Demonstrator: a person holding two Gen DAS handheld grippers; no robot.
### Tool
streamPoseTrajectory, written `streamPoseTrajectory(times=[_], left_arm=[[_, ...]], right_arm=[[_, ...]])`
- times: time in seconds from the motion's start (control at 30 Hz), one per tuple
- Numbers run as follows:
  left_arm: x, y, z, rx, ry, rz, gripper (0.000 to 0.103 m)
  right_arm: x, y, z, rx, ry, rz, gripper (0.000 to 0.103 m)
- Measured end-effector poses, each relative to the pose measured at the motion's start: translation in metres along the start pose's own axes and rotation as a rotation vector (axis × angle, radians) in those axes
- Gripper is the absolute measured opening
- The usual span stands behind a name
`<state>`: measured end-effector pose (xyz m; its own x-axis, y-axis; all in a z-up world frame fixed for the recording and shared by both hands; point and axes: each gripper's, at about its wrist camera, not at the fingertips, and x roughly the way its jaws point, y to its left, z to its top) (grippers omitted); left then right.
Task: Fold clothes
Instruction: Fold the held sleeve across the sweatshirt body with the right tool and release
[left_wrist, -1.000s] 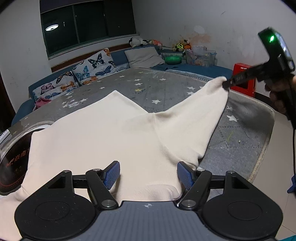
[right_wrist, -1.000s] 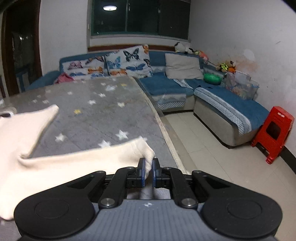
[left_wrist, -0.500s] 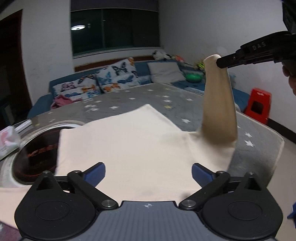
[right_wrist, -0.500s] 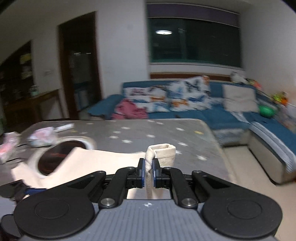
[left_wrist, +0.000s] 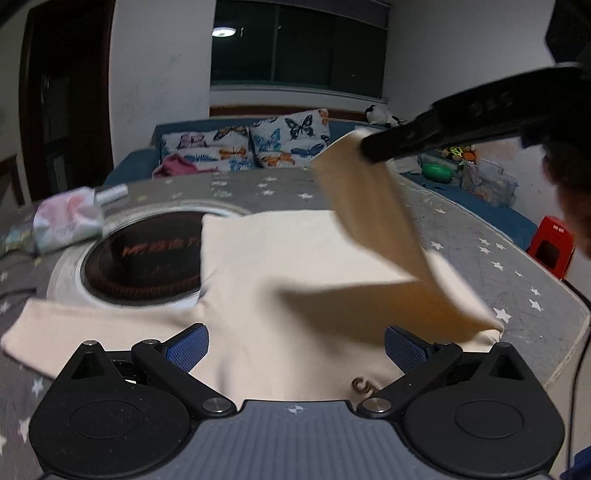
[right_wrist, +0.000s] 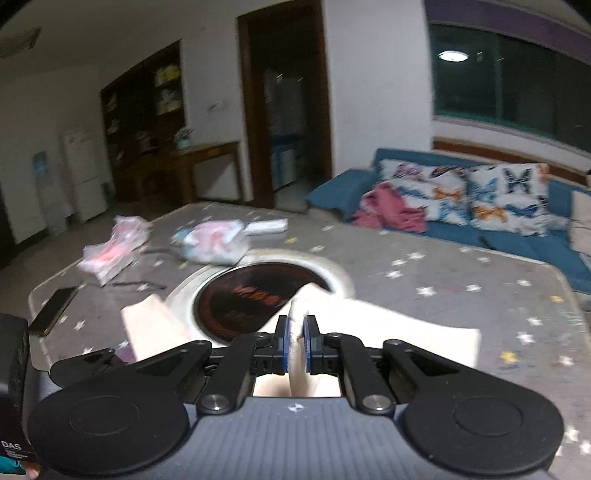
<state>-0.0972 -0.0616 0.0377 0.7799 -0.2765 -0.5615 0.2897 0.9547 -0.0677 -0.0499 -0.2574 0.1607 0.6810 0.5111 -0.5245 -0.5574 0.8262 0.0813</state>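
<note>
Right tongs are clenched on a sleeve, lifted at 1 o'clock; left tongs are released over the shirt on the desk.

White plaster walls enclose the room. At twelve o'clock a dark night window reflects a round ceiling lamp. Below it runs a blue sofa bearing butterfly-print cushions. At nine o'clock stands a dark wooden doorway; at three o'clock, a red plastic stool.
</note>
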Motion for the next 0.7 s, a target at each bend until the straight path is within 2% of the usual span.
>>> streamPoseTrajectory(times=[0.17,0.33,0.43,0.53,0.7], left_arm=[[-0.008,0.011,-0.006,-0.019,-0.020,0.032,0.103],[-0.009,0.013,-0.008,-0.028,-0.047,0.052,0.103],[-0.008,0.010,-0.007,-0.025,-0.043,0.046,0.103],[-0.005,0.007,-0.004,-0.022,-0.040,0.033,0.103],[0.000,0.001,0.003,-0.019,-0.038,-0.009,0.103]], right_arm=[[0.032,0.016,-0.008,-0.026,0.072,0.057,0.007],[0.034,0.023,-0.010,-0.040,0.079,0.089,0.014],[0.024,0.017,-0.008,-0.063,0.076,0.070,0.016],[0.013,0.005,-0.010,-0.087,0.085,0.022,0.023],[-0.005,-0.023,-0.039,-0.117,0.168,-0.071,0.023]])
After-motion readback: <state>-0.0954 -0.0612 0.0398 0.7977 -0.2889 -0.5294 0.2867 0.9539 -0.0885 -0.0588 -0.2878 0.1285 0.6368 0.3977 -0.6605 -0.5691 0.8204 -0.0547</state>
